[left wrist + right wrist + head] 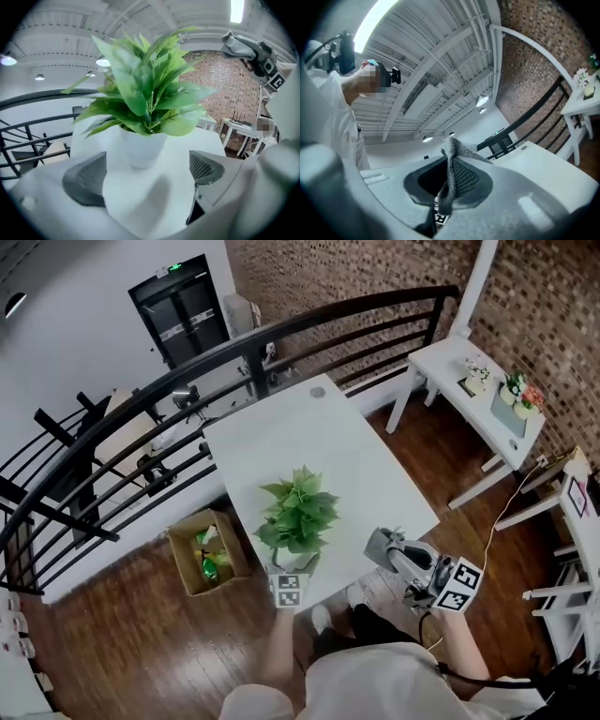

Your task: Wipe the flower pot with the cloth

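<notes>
One flower pot (pixel 143 150) faces wide left tool (pixel 146 173); right tool (pixel 447 183) seemingly clamps one cloth (pixel 453 158).

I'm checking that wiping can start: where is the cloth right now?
The cloth is pinched in the right gripper, at the near-right edge of the white table in the head view, to the right of the flower pot.

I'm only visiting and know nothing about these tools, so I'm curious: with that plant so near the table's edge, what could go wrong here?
The flower pot stands close to the table's near edge, and the left gripper has its jaws open, lined up on it without touching. An off-centre squeeze might tip it or nudge it off. The right gripper pinches only a thin fold of the cloth, which may slip out during wiping. The leaves overhang the pot and could get crushed.
</notes>
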`<action>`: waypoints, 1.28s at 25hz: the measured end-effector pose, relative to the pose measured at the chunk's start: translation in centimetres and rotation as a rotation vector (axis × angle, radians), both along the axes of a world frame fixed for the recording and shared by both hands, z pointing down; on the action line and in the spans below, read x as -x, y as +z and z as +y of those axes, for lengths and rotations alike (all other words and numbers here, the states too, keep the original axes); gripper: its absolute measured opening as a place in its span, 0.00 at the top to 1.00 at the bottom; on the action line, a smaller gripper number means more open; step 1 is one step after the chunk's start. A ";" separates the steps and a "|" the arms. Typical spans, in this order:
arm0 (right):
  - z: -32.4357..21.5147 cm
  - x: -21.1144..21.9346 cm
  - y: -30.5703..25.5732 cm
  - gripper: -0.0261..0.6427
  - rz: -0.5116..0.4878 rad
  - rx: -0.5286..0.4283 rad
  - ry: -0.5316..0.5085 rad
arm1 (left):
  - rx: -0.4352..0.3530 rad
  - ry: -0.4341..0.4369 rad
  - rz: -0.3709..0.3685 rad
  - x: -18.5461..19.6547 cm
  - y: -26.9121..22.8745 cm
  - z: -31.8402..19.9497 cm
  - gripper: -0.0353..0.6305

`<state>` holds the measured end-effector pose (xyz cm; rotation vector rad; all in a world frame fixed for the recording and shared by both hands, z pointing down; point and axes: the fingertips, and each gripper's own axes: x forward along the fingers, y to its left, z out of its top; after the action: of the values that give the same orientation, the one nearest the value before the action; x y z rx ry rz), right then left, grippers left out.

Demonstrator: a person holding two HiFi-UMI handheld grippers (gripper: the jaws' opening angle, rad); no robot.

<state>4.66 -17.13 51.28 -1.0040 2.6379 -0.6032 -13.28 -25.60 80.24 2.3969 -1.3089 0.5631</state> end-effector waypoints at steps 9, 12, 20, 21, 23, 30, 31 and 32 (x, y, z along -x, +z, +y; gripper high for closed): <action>2.3 1.7 0.6 0.94 0.184 -0.076 0.116 | -0.206 -0.077 0.062 1.6 -13.0 10.9 0.22; 2.9 0.5 -1.7 0.94 0.208 -0.130 0.115 | -0.302 -0.172 0.139 0.7 -19.4 14.0 0.25; 9.8 -8.2 -4.9 0.94 0.174 -0.239 0.131 | -0.506 -0.238 0.091 -6.8 -29.0 23.7 0.26; 10.1 -9.2 -5.2 0.94 0.176 -0.241 0.145 | -0.513 -0.253 0.077 -7.4 -30.0 24.4 0.26; 10.6 -11.7 -6.5 0.94 0.191 -0.247 0.173 | -0.512 -0.296 0.089 -9.2 -31.7 25.4 0.23; 17.7 -11.9 -10.7 0.94 0.301 -0.312 0.181 | -0.565 -0.400 0.026 -11.4 -37.6 29.9 0.24; 18.5 -11.6 -10.8 0.94 0.335 -0.335 0.177 | -0.579 -0.398 -0.005 -11.7 -37.7 30.5 0.24; 19.2 -11.3 -10.7 0.94 0.359 -0.351 0.172 | -0.588 -0.393 -0.015 -12.0 -37.6 31.0 0.24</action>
<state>15.96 2.12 40.59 -1.3017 2.7712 0.0892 -1.26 5.44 42.61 2.4376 -2.1162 0.0836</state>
